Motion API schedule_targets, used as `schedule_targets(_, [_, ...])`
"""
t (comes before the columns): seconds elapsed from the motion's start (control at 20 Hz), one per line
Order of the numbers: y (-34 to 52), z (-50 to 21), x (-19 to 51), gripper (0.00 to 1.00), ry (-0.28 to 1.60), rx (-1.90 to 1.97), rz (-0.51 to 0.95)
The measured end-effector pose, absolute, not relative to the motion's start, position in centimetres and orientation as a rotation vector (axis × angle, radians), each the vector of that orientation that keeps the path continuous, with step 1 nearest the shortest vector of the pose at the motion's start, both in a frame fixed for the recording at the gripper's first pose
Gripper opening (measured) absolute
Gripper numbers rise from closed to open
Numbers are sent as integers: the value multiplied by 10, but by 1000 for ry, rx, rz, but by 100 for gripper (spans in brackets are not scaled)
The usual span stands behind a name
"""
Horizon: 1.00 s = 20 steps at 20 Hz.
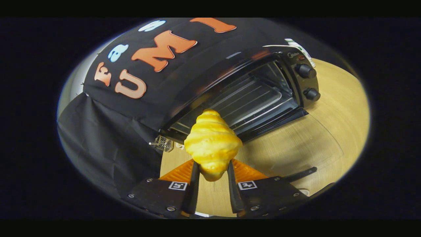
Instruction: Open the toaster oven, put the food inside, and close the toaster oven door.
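Tool (pixel 213 171) fingers clamped the croissant (pixel 212 144) at its lower end; it looked light, soft, easily crushed. Open toaster oven (pixel 250 98) stood at one o'clock.

The toaster oven (pixel 250 95) is standing with its door (pixel 279 123) dropped open, so its mouth is lying free just beyond the croissant (pixel 212 144) that the hand-held gripper (pixel 213 171) is clamping between both fingers. Inside, the wire rack (pixel 250 100) is spanning the cavity, leaving room above it. The lowered door is jutting forward over the bench (pixel 296 144), standing in the way of any low approach. Black cloth (pixel 108 144) is hanging close on one side; on the other, bare bench is lying open beside the oven's knobs (pixel 308 82).
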<state>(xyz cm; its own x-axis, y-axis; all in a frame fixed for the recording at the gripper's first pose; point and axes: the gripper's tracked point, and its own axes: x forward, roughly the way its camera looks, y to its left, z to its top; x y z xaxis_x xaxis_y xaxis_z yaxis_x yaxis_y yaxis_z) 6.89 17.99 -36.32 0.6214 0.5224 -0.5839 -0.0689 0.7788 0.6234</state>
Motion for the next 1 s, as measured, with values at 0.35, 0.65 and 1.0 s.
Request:
schedule_targets(0.35, [202, -370, 105, 41, 839, 738, 388])
schedule_targets(0.65, [218, -372, 129, 41, 819, 829, 412])
schedule_targets(1.0, [224, -368, 141, 65, 737, 808, 404])
